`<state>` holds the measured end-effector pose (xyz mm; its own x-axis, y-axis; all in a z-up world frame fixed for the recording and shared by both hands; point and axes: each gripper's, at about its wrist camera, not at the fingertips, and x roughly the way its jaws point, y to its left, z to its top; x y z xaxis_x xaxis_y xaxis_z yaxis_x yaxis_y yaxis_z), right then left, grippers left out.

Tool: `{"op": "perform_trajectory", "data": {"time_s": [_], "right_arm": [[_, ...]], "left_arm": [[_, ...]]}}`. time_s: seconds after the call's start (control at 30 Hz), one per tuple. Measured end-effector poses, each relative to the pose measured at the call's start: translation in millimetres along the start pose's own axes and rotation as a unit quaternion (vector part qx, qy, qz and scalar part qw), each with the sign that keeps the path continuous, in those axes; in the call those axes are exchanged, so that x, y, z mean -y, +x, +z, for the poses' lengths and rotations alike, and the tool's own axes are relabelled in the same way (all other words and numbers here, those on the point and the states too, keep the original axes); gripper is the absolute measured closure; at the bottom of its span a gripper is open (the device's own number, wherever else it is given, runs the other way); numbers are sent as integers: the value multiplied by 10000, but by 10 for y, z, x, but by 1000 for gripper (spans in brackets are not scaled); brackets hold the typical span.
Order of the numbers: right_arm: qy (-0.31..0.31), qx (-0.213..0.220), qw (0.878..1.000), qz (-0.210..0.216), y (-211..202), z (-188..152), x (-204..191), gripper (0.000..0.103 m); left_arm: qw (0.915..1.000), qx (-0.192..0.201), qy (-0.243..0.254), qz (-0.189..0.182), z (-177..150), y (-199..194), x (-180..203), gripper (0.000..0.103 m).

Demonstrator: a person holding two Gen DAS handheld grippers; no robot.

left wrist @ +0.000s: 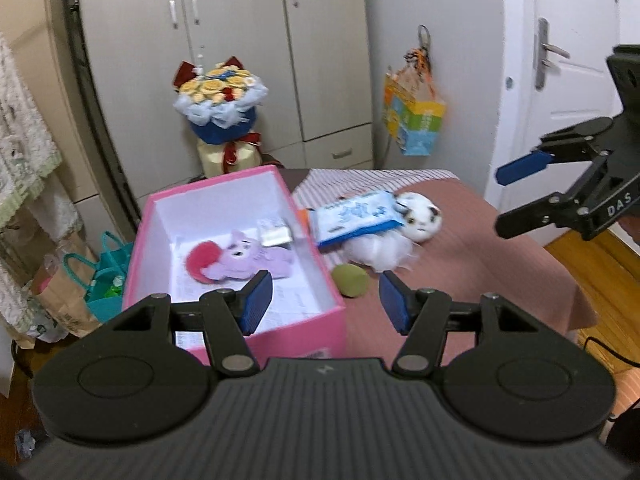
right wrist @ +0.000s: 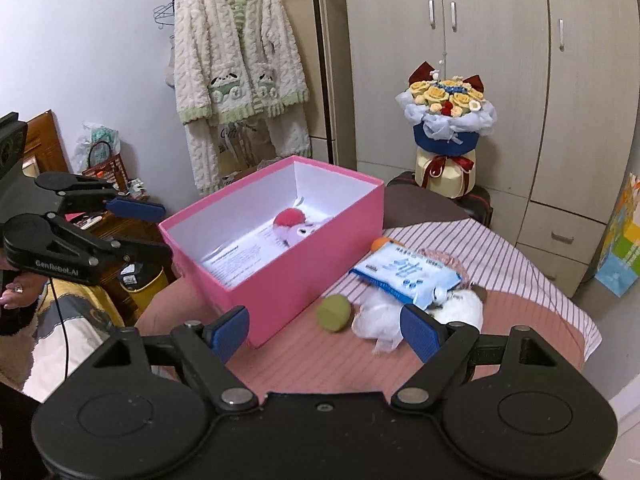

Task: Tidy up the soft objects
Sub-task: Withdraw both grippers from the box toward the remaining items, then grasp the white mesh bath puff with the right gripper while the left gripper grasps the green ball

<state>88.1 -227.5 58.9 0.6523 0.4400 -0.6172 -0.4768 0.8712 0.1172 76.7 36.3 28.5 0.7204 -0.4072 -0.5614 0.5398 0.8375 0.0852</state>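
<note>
Pink box (right wrist: 304,264) walls flank the green ball (right wrist: 334,313); bare bedspread (right wrist: 320,360) in front gives open approach

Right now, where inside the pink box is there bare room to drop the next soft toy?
The near half of the pink box floor is free, only paper lining between the purple plush and the near wall. The far end is crowded: the plush and a small white packet sit there. Outside, the green ball, white plush and blue pack cluster by the box's right wall.
</note>
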Motion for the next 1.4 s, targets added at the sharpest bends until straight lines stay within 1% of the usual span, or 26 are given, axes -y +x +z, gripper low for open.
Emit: {"op": "perform_trajectory", "data": {"time_s": [0.13, 0.27, 0.37, 0.47, 0.57, 0.7, 0.83, 0.9, 1.03, 1.13, 1.2, 1.4], "right_arm": [[12, 9, 10000, 79, -5, -108, 20, 18], [-68, 59, 10000, 37, 11, -181, 47, 20], [-145, 57, 9999, 24, 60, -204, 92, 25], [-144, 56, 9998, 101, 131, -208, 149, 30], [-58, 36, 9997, 223, 246, -192, 216, 33], [-73, -87, 9995, 304, 474, -184, 296, 34], [-60, -198, 9989, 410, 721, -190, 399, 34], [-79, -235, 9987, 438, 841, -188, 445, 34], [-127, -281, 9984, 477, 1060, -192, 522, 34], [-115, -337, 9982, 472, 1216, -201, 565, 34], [-23, -381, 9981, 493, 1312, -196, 598, 34], [145, -455, 9979, 438, 1551, -171, 672, 34]], "left_arm": [[10000, -62, 29, -54, -49, 115, 235, 46], [9997, -166, 70, -144, -87, 262, 460, 47], [9995, -221, 97, -179, -110, 394, 612, 47], [9997, -203, 102, -59, -129, 535, 759, 47], [9996, -165, 170, 120, -155, 694, 901, 48], [9986, -37, 328, 414, -195, 900, 1070, 48], [9970, -21, 297, 712, -240, 1135, 1124, 48], [9951, 11, 275, 944, -260, 1257, 1137, 49], [9895, 148, 321, 1404, -295, 1470, 1174, 49], [9823, 230, 464, 1801, -318, 1619, 1232, 50], [9781, 242, 538, 1998, -322, 1703, 1267, 50], [9690, 240, 578, 2391, -295, 1852, 1287, 51]]}}
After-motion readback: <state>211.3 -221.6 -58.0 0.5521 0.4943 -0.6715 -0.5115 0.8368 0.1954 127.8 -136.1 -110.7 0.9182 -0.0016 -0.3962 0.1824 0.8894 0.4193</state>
